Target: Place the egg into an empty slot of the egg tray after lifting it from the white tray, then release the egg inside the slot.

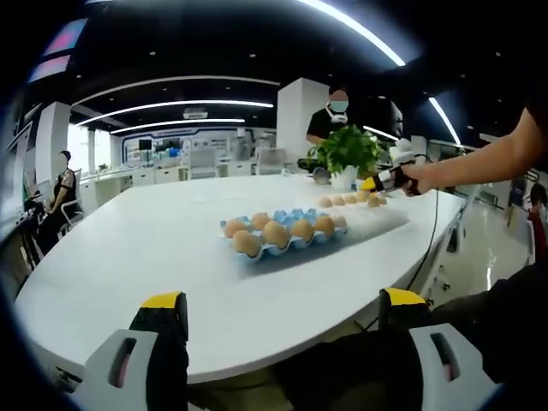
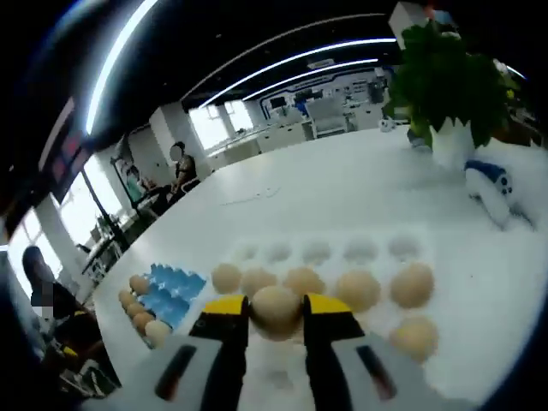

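Observation:
In the right gripper view my right gripper (image 2: 276, 310) is shut on a tan egg (image 2: 276, 304), its yellow tips pressing both sides. The egg sits low over the white tray (image 2: 317, 251), among several other eggs (image 2: 413, 284); whether it has left the tray I cannot tell. The blue egg tray (image 2: 171, 300) lies further left. In the left gripper view that blue egg tray (image 1: 287, 238) holds several eggs in its near rows, with bare blue slots (image 1: 295, 214) behind. A hand holds the right gripper (image 1: 385, 181) over the white tray (image 1: 385, 218). My left gripper (image 1: 282, 304) hangs open at the table's near edge.
A potted plant (image 2: 445, 77) stands beyond the white tray, and a white and blue object (image 2: 492, 184) lies beside it. A person (image 1: 336, 116) stands behind the plant (image 1: 347, 152); others sit at the far left. The white table (image 1: 128, 248) is rounded at its near edge.

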Available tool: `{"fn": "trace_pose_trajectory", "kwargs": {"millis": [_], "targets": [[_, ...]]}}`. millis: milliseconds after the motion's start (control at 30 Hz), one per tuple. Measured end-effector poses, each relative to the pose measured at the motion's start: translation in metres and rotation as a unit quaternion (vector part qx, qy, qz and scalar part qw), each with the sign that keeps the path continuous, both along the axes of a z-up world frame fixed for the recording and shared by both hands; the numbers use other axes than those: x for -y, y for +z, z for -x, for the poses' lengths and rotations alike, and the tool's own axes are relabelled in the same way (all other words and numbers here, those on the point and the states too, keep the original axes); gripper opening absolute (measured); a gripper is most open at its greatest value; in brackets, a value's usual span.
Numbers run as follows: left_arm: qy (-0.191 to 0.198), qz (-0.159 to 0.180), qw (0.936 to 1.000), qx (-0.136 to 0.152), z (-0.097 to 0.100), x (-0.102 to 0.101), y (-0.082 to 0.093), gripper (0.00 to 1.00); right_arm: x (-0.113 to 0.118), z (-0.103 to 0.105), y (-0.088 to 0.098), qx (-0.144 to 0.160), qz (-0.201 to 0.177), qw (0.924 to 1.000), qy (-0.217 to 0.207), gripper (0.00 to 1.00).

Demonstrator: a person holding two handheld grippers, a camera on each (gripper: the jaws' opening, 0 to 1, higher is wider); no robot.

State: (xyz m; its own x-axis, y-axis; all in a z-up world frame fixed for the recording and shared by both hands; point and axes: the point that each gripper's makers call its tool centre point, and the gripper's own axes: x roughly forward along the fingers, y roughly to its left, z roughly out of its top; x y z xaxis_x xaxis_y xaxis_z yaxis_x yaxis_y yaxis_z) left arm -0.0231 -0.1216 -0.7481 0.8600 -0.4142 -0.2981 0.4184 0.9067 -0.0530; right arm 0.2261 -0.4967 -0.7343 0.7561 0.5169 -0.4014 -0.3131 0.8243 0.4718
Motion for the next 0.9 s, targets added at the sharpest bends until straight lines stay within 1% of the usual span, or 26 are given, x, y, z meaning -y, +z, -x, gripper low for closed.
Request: {"fn": "trace_pose_trajectory", "kwargs": {"millis": [67, 100, 133, 167, 367, 400, 500, 633, 667, 833, 900], "targets": [[-0.003, -0.001, 1.0000, 0.000, 0.001, 0.003, 0.000, 0.94, 0.004, 0.000, 0.001, 0.002, -0.020, 0.9997, -0.014, 0.25], [-0.003, -0.001, 1.0000, 0.000, 0.001, 0.004, -0.001, 0.94, 0.004, 0.003, 0.000, -0.003, -0.028, 0.9994, -0.019, 0.25], [-0.003, -0.002, 1.0000, 0.001, 0.001, 0.004, 0.000, 0.94, 0.005, 0.004, -0.003, -0.006, -0.021, 0.9996, -0.016, 0.25], [-0.003, -0.002, 1.0000, 0.001, 0.001, 0.004, -0.001, 0.93, 0.006, 0.003, -0.004, -0.009, -0.022, 0.9996, -0.018, 0.25], [-0.002, -0.004, 1.0000, 0.001, 0.002, 0.004, 0.000, 0.93, 0.001, 0.002, -0.002, -0.015, -0.052, 0.9982, -0.027, 0.25], [-0.002, -0.004, 1.0000, 0.001, 0.002, 0.003, 0.000, 0.93, -0.006, 0.003, -0.001, -0.020, -0.065, 0.9974, -0.024, 0.25], [0.001, -0.005, 1.0000, 0.001, 0.001, 0.001, 0.001, 0.93, -0.018, 0.005, 0.000, -0.018, -0.076, 0.9968, -0.018, 0.25], [0.002, -0.005, 1.0000, 0.006, 0.000, 0.002, 0.004, 0.93, -0.040, 0.007, -0.002, -0.028, -0.093, 0.9953, -0.002, 0.25], [0.002, -0.006, 1.0000, 0.007, 0.000, 0.002, 0.004, 0.93, -0.049, 0.007, -0.003, -0.033, -0.100, 0.9944, 0.006, 0.25], [0.002, -0.006, 1.0000, 0.008, 0.000, 0.002, 0.005, 0.93, -0.077, 0.009, -0.006, -0.042, -0.118, 0.9919, 0.023, 0.25], [0.002, -0.006, 1.0000, 0.006, 0.000, 0.002, 0.005, 0.93, -0.094, 0.009, -0.007, -0.044, -0.121, 0.9910, 0.035, 0.25]]}}
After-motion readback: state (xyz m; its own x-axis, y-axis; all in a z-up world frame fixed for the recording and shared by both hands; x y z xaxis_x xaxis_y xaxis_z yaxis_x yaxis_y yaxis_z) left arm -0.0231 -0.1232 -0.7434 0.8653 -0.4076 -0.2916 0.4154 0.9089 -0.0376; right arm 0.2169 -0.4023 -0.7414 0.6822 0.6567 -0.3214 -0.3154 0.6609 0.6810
